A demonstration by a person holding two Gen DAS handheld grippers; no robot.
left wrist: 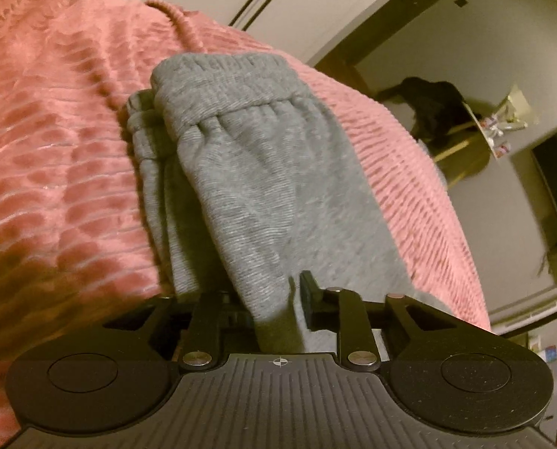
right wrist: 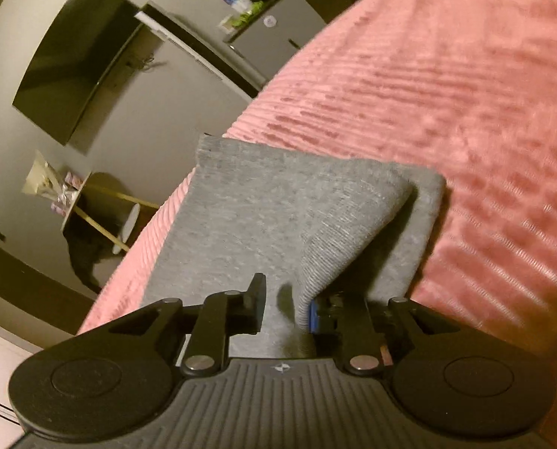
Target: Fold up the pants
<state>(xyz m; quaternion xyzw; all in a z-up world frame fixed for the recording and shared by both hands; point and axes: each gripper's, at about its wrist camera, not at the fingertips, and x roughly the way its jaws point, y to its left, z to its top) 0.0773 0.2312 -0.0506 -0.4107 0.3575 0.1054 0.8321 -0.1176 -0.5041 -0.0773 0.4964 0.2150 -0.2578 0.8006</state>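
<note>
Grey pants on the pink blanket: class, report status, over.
Left hand-held gripper pinching grey pants. Right hand-held gripper has pants fabric between its jaws. Pants on pink blanket; nothing in the way.

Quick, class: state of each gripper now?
Left gripper: shut on the grey pants.
Right gripper: shut on the pants too.

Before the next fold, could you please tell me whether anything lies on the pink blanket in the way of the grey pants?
Nothing visible does: the grey knit sweatpants lie alone on the pink ribbed plush blanket, with bare blanket around them.
</note>
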